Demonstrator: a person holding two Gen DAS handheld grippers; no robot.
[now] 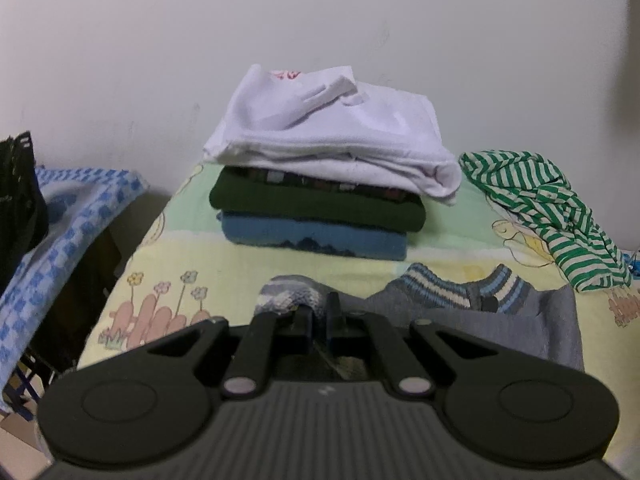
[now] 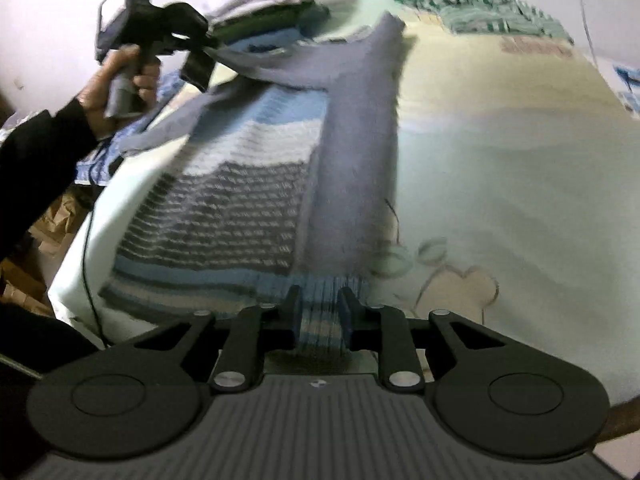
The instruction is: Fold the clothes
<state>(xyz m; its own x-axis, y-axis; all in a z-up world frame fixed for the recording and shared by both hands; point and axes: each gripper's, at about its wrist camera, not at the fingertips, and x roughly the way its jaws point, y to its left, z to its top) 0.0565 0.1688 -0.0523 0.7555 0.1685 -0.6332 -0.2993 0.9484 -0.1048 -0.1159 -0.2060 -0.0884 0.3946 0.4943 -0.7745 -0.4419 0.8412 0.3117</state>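
A grey sweater with blue and white stripes (image 2: 240, 200) lies spread on the bed, one grey sleeve folded along its length. My left gripper (image 1: 319, 308) is shut on a knitted edge of the sweater (image 1: 440, 320). In the right wrist view the left gripper (image 2: 206, 50) holds that edge lifted off the bed at the far left, gripped by a person's hand (image 2: 120, 76). My right gripper (image 2: 320, 304) sits at the sweater's striped hem near the bed's front. Its fingers stand apart, with the hem lying flat between them.
A stack of folded clothes (image 1: 320, 200) with a white garment (image 1: 320, 128) on top stands at the back by the wall. A crumpled green-striped garment (image 1: 552, 208) lies to its right. A blue checked cloth (image 1: 72, 208) hangs left of the bed sheet (image 1: 180, 260). Cardboard boxes (image 2: 40, 232) sit beside the bed.
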